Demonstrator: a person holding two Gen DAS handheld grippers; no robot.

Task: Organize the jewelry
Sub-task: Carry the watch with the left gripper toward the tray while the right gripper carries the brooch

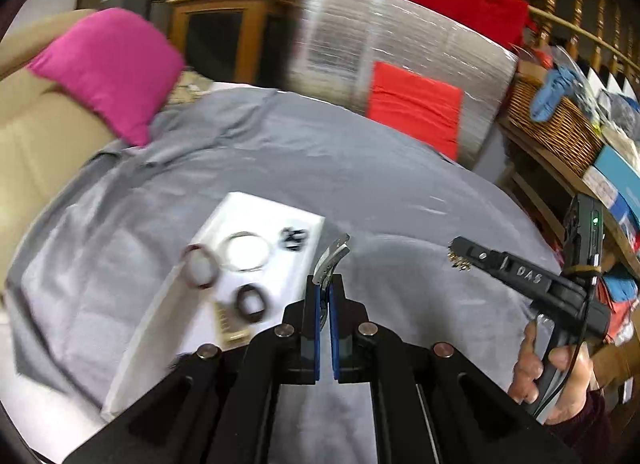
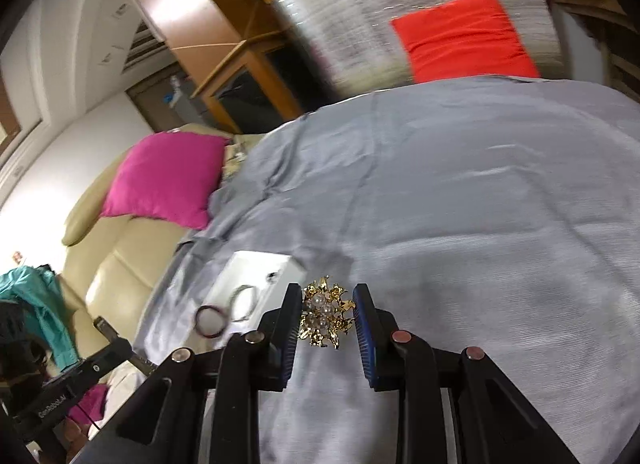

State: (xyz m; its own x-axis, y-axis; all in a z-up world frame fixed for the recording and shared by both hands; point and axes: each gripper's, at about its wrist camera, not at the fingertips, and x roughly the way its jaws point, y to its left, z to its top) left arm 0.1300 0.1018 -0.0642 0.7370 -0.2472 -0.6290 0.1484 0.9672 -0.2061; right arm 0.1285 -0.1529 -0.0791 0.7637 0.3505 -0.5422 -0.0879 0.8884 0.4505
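My left gripper (image 1: pixel 325 288) is shut on a curved silver hair clip (image 1: pixel 331 260), held above the grey cloth beside a white tray (image 1: pixel 292 216). The tray holds a dark red bangle (image 1: pixel 201 266), a thin silver bangle (image 1: pixel 246 252), a dark ring (image 1: pixel 252 303), a small black piece (image 1: pixel 294 238) and a pale comb-like item (image 1: pixel 227 324). My right gripper (image 2: pixel 327 308) is shut on a gold brooch with pearls (image 2: pixel 326 312), held above the cloth right of the tray (image 2: pixel 260 268). The right gripper also shows in the left wrist view (image 1: pixel 460 258).
A grey cloth (image 1: pixel 360 168) covers the round table. A beige sofa with a pink cushion (image 1: pixel 108 68) stands to the left. A foil-wrapped block with a red cushion (image 1: pixel 412 108) stands behind. A wicker basket (image 1: pixel 556 124) and shelf clutter stand to the right.
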